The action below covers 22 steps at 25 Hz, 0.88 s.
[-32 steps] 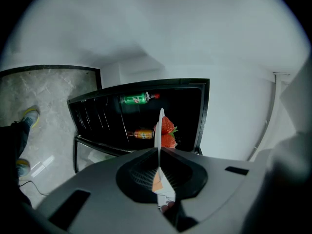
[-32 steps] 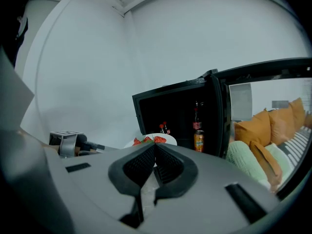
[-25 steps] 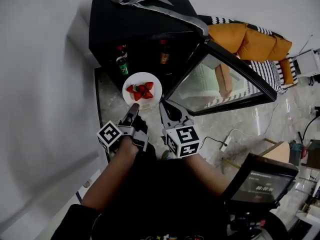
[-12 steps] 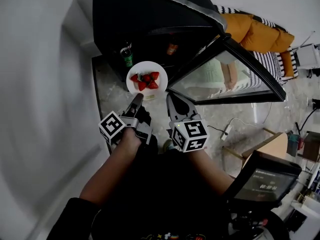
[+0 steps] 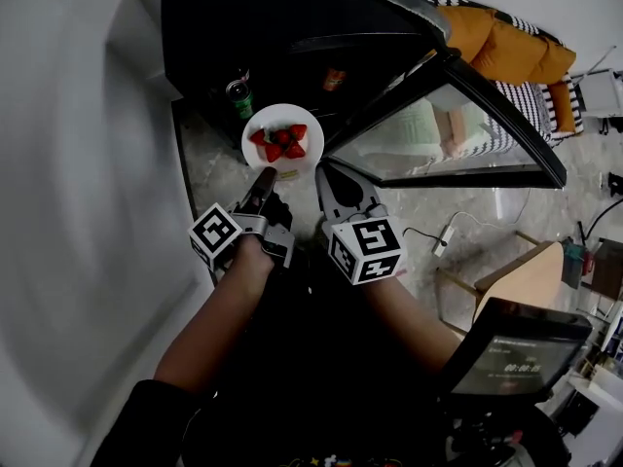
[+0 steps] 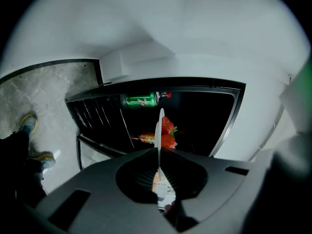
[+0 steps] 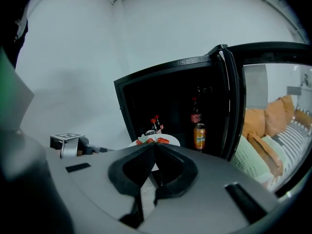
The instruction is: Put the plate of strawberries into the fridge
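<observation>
Before the open fridge (image 5: 243,37), the left gripper (image 5: 265,176) clamps the near rim of the plate (image 5: 282,115) of strawberries (image 5: 280,142), just outside the doorway; the right gripper (image 5: 323,171) hangs beside, closed, empty.

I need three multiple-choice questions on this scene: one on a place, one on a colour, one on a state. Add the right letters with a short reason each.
1. Where is the plate? A. In front of the fridge, in the left claw. B. On its shelf. C. On its top.
2. What colour is the plate? A. Blue. B. Black. C. White.
3. How is the fridge door? A. Shut. B. Open. C. Taken off.
Answers: 1 A, the left claw grips its rim before the fridge; 2 C, white shows around the strawberries; 3 B, the door stands swung wide.
</observation>
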Tool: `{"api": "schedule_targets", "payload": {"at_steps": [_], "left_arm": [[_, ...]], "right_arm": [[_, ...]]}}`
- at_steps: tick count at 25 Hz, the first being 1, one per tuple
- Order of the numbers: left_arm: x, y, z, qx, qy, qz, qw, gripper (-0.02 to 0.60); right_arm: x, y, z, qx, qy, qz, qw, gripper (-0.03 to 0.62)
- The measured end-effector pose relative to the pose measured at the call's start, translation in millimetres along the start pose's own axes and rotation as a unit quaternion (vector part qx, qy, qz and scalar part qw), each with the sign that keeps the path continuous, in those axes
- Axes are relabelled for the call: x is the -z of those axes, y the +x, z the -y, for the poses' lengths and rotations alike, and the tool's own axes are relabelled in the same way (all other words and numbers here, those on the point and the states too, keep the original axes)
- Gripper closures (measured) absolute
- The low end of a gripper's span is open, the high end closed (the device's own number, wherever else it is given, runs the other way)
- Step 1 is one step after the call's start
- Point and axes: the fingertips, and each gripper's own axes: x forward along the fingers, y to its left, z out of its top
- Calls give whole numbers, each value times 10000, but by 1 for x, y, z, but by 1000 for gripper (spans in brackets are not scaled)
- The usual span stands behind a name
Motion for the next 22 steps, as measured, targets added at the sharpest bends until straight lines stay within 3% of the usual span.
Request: {"api": "schedule_targets", "payload": {"at_steps": [16,22], "left_arm": [[-1,8,-36,186,-88,692,9974,565],[-6,22,-54,134,-11,757,9970,565]], "right_arm": [[24,13,9,-518,-125,57,9986,589],[41,33,13,-539,-196,62,9983,589]]}}
